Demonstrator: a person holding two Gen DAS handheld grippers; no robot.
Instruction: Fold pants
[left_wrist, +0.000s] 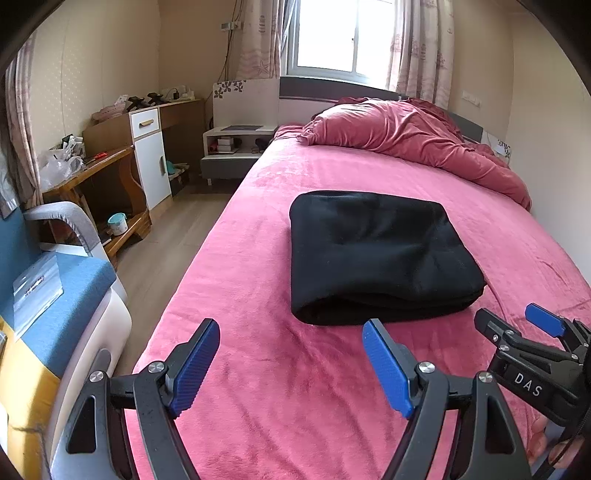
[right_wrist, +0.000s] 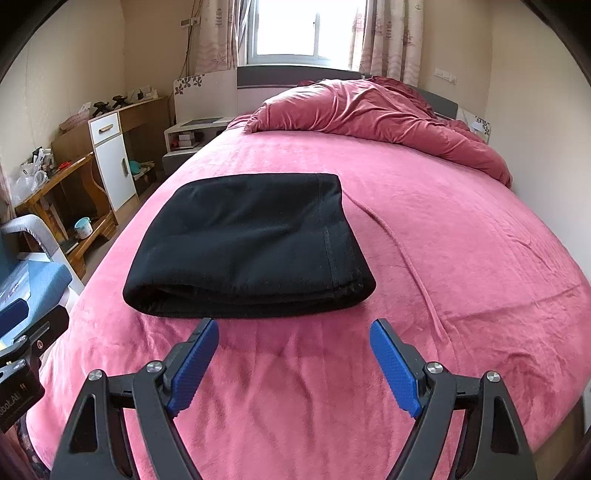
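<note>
Your left hand-held gripper (left_wrist: 290, 363) hovered with its blue pads spread apart, gripping nothing; the folded black pants (left_wrist: 380, 258) lay on the pink bed (left_wrist: 258, 387) just ahead and slightly right of it. Your right hand-held gripper (right_wrist: 293, 363), marked "DAS" in the left wrist view, was likewise spread and empty, the pants directly before its fingertips.

My black pants (left_wrist: 380, 254) (right_wrist: 251, 243) lie folded into a thick, compact rectangle, flat on the pink bed cover, layered folded edge facing me.
</note>
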